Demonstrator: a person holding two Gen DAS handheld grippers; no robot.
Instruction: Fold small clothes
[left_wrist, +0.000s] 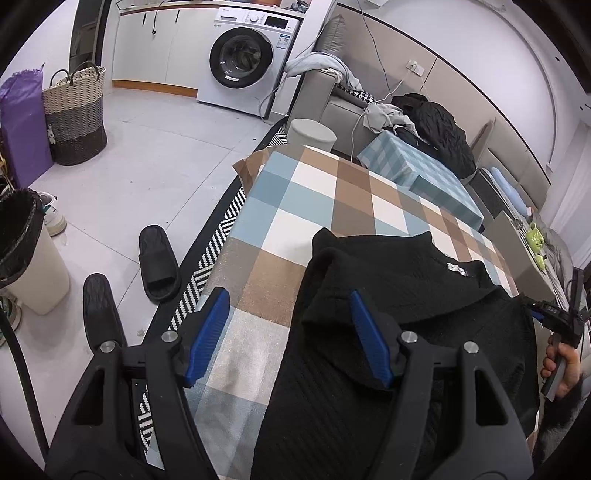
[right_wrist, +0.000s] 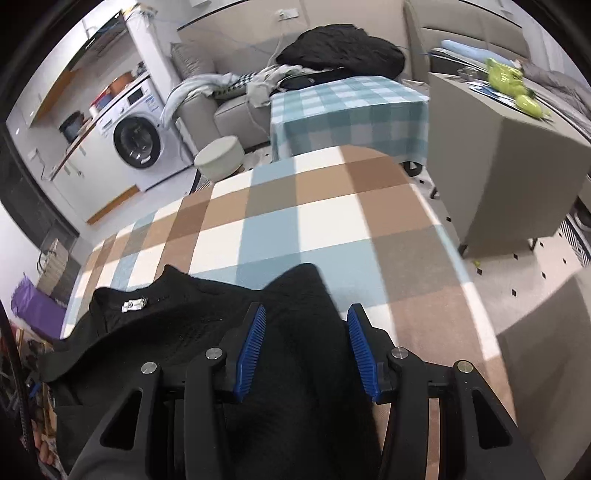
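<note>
A black knitted garment (left_wrist: 399, 295) lies spread on the table with the brown, blue and white checked cloth (left_wrist: 314, 192), a white label (left_wrist: 456, 268) at its collar. My left gripper (left_wrist: 288, 295) is open above the garment's left edge; its right finger is over the knit and its left finger over bare cloth. At the garment's far right edge a hand (left_wrist: 561, 369) holds the right gripper (left_wrist: 546, 314). In the right wrist view the right gripper (right_wrist: 306, 308) hangs partly open over the garment (right_wrist: 295, 369). Black fabric fills the gap between its blue pads (right_wrist: 255, 347), with no visible squeeze.
Left of the table, on the floor, are two black slippers (left_wrist: 159, 258), a lined bin (left_wrist: 26, 247), a woven basket (left_wrist: 74, 114) and a washing machine (left_wrist: 243, 55). Beyond stand a round stool (left_wrist: 310, 134), a blue-checked table (left_wrist: 417, 166) and a sofa piled with clothes (left_wrist: 436, 125). A grey cabinet (right_wrist: 498, 166) is at right.
</note>
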